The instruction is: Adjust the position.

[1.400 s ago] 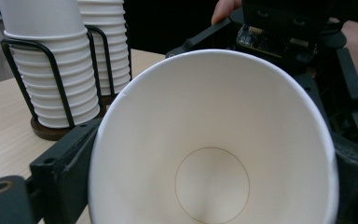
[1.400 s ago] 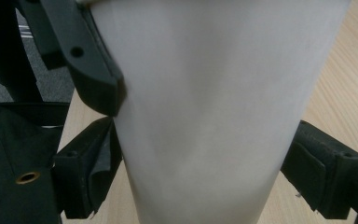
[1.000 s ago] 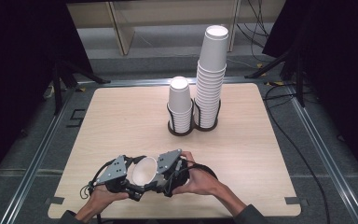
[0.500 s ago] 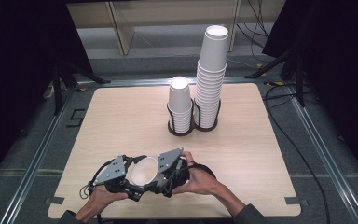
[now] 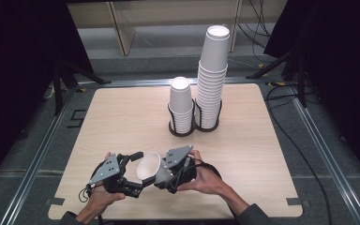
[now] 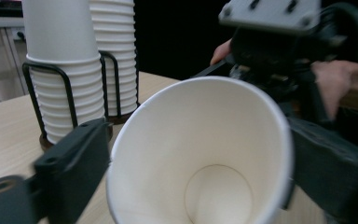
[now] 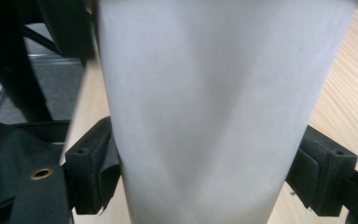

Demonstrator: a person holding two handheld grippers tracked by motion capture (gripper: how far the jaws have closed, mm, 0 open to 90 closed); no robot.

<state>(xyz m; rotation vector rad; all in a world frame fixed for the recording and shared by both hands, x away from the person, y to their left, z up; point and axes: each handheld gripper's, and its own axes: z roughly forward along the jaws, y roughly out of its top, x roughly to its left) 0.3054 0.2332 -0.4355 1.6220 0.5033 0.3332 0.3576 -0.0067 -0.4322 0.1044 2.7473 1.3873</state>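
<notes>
A white paper cup (image 5: 149, 167) lies on its side in the air just above the table's front edge, between my two grippers. My right gripper (image 5: 163, 172) is shut on its body; in the right gripper view the pads (image 7: 93, 172) press the cup (image 7: 214, 93) from both sides. My left gripper (image 5: 138, 171) faces the cup's open mouth (image 6: 200, 154). Its jaws have just been closing, and they now touch the rim on either side. The right gripper (image 6: 270, 46) and its hand show behind the cup.
At the table's far middle a black wire holder (image 5: 187, 129) carries a short stack of cups (image 5: 181, 103) and a tall stack (image 5: 212, 79). The wooden tabletop (image 5: 122, 117) has a metal frame around it. Dark stands and cables lie beyond the table.
My left gripper's jaws have drawn in onto the cup's rim. Both hands and the cup have stayed in place.
</notes>
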